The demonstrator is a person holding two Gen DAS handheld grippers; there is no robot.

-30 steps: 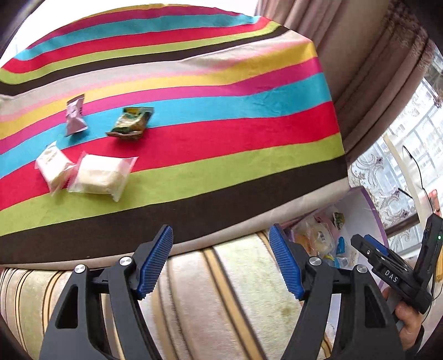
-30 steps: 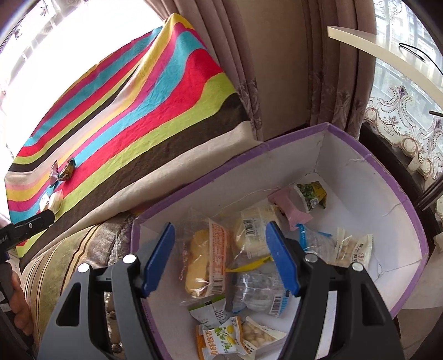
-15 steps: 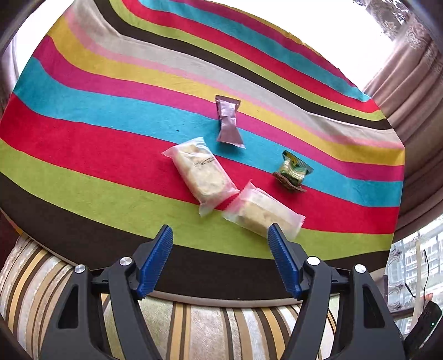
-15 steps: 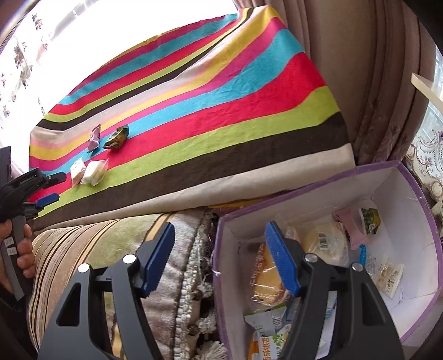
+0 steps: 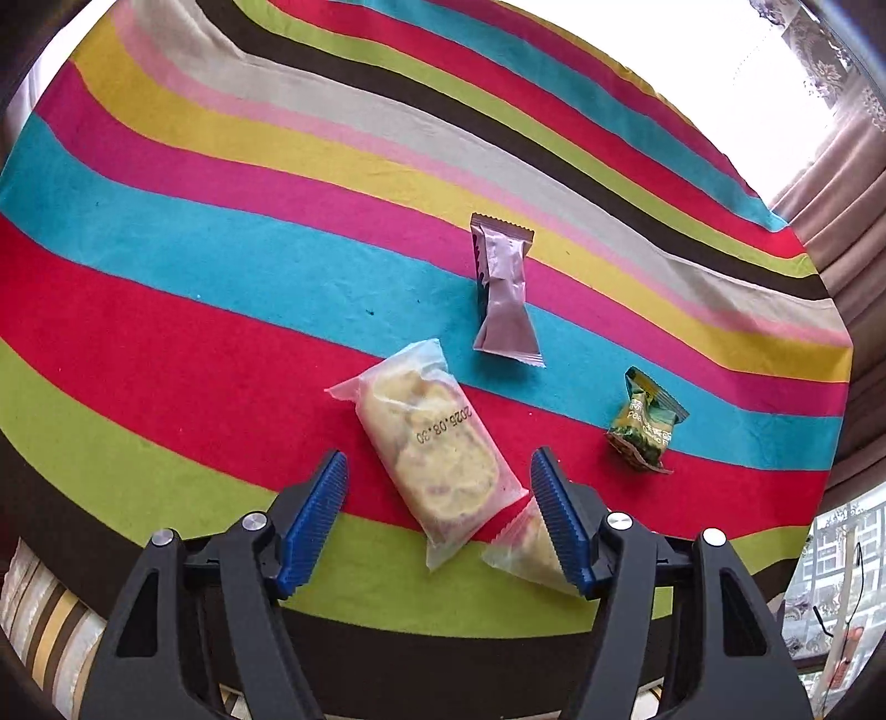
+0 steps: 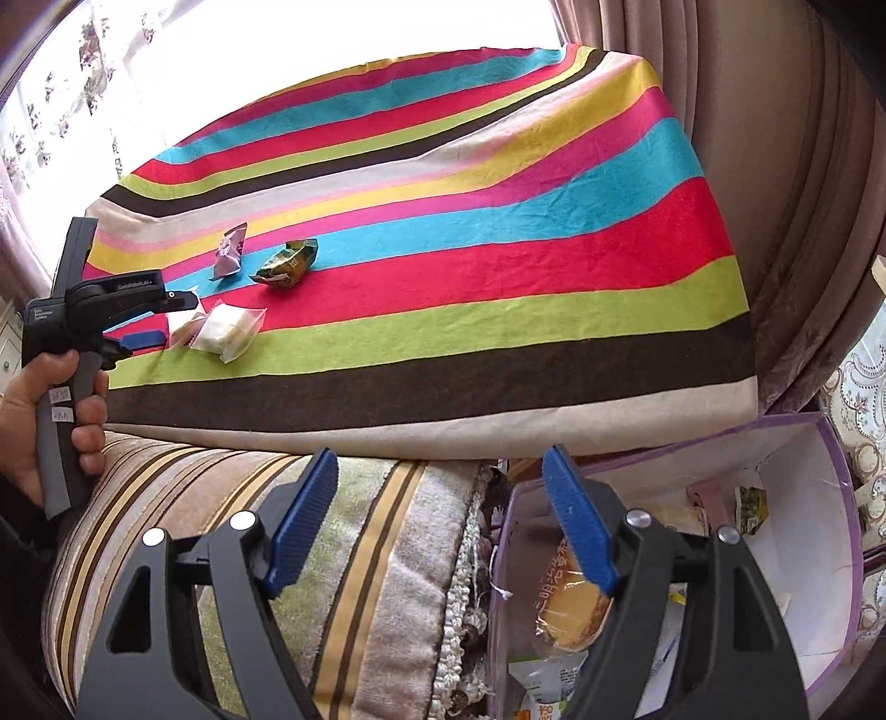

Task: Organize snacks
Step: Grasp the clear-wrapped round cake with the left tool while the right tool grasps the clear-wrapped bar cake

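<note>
Four wrapped snacks (image 5: 437,448) near cloth's (image 5: 166,343) front edge: left gripper (image 5: 440,515), now moved over them, narrowing unclamped around one; right gripper (image 6: 437,520), withdrawn from box (image 6: 830,554), widening empty.

Left tool (image 5: 437,518) closing over clear pastry packet (image 5: 429,451), striped cloth (image 5: 221,266)

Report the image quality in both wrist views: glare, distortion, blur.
Left wrist view: sharp, the date on the clear pastry bag is legible; fisheye bends the cloth stripes; the window at top right is blown out. Right wrist view: the window is overexposed; the box interior is dimmer; edges curve strongly.
</note>
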